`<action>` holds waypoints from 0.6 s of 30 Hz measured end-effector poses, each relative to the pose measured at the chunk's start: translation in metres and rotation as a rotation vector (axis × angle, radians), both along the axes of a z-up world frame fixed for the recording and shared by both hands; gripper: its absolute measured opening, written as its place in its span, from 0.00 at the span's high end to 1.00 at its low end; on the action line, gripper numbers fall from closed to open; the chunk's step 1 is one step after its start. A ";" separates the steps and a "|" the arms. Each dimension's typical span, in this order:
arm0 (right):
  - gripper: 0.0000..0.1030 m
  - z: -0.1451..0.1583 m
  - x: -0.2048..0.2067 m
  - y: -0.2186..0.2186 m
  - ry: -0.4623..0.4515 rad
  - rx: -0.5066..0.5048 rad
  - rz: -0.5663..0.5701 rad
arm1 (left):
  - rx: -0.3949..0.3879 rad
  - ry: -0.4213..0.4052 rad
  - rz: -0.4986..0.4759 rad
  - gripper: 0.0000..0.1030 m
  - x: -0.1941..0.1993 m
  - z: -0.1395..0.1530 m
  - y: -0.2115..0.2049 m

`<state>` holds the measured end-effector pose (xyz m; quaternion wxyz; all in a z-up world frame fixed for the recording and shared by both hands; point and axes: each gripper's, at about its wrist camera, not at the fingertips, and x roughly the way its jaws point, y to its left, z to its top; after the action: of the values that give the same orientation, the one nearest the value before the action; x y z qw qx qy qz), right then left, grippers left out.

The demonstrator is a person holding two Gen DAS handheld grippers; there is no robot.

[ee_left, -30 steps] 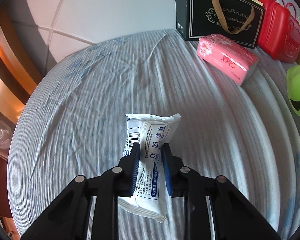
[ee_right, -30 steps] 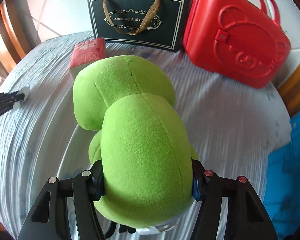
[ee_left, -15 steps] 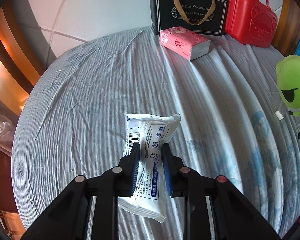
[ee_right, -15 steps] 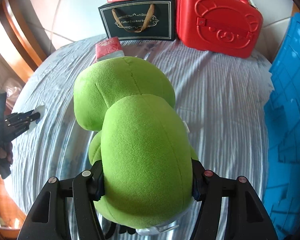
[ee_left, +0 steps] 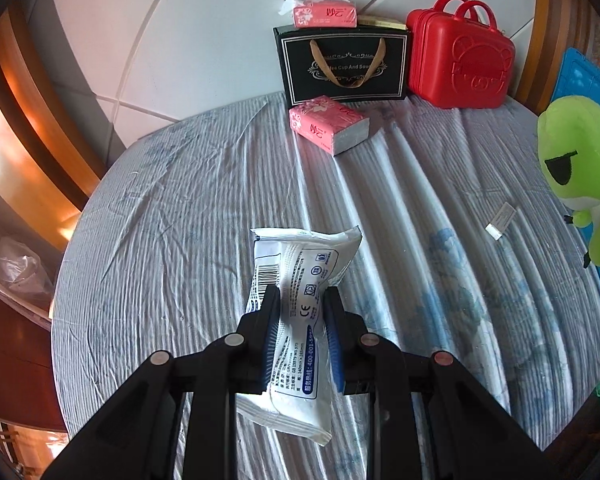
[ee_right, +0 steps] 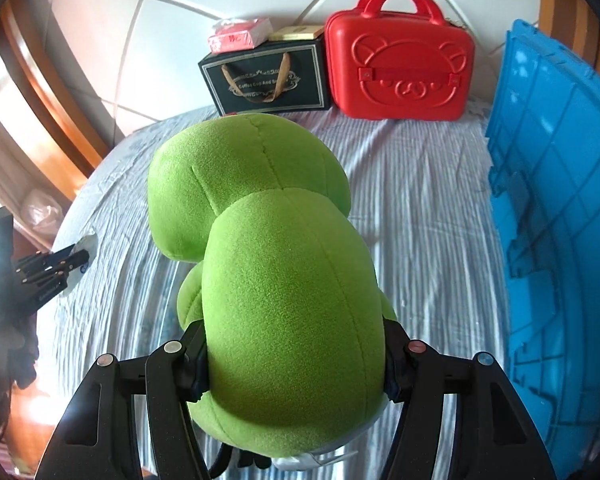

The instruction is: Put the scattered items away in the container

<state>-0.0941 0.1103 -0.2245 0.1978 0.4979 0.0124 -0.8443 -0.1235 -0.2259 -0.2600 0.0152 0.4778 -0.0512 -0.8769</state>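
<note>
My left gripper [ee_left: 300, 300] is shut on a white wipes pack [ee_left: 300, 280] and holds it above the striped bed sheet [ee_left: 180, 200]. My right gripper [ee_right: 296, 332] is shut on a green frog plush [ee_right: 268, 248], which hides much of the bed; the plush also shows at the right edge of the left wrist view [ee_left: 580, 168]. The blue plastic crate [ee_right: 560, 200] stands at the right in the right wrist view. A pink tissue pack [ee_left: 328, 124] lies on the bed near the wall. The left gripper shows at the far left of the right wrist view [ee_right: 72, 260].
A black gift bag [ee_left: 344, 64] with a second pink tissue pack [ee_left: 326, 16] on top and a red bear case [ee_left: 460, 68] stand against the tiled wall. A small white tag [ee_left: 500, 226] lies on the sheet. Wooden furniture [ee_left: 28, 152] borders the left.
Both grippers have risen and pulled back from the wall with their loads. The blue crate has come further into the right wrist view. The grips are unchanged.
</note>
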 end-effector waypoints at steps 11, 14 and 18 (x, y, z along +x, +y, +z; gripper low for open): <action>0.40 0.064 0.015 0.034 0.071 -0.064 0.004 | 0.026 0.074 -0.019 0.79 0.029 0.060 0.028; 0.40 0.077 0.021 0.037 0.090 -0.069 0.013 | 0.037 0.089 -0.030 0.79 0.035 0.072 0.035; 0.40 0.091 0.029 0.039 0.107 -0.078 0.019 | 0.033 0.108 -0.038 0.79 0.040 0.093 0.045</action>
<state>-0.0651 0.1495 -0.1336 0.2242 0.4437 -0.0054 -0.8677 -0.0836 -0.1809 -0.1672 -0.0065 0.4288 -0.0447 -0.9022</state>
